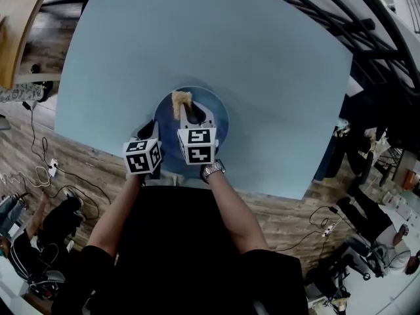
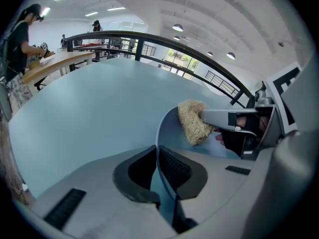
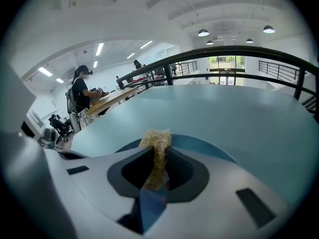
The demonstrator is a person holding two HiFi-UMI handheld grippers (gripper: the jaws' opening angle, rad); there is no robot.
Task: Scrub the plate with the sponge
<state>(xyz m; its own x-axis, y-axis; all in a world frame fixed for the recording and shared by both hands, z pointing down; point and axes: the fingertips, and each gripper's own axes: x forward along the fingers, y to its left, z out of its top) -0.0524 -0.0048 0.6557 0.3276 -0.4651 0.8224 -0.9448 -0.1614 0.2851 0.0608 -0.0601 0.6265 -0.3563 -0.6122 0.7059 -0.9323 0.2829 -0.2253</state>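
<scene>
A blue plate (image 1: 213,113) lies on the light blue table near its front edge. My left gripper (image 1: 147,133) is shut on the plate's left rim; in the left gripper view the thin rim (image 2: 160,133) runs straight between the dark pads (image 2: 175,169). My right gripper (image 1: 188,112) is shut on a tan fibrous sponge (image 1: 181,100), which it holds over the plate's middle-left. In the right gripper view the sponge (image 3: 157,146) stands pinched between the jaws, with the plate (image 3: 204,144) just beyond. From the left gripper view, the sponge (image 2: 193,122) presses against the plate's inner face.
The table (image 1: 262,58) spreads wide beyond the plate. Its front edge (image 1: 164,172) lies just behind the grippers. Cables and chairs (image 1: 46,228) are on the wooden floor below. A dark railing (image 2: 164,44) curves past the far side, and a person (image 3: 82,93) stands at a distant bench.
</scene>
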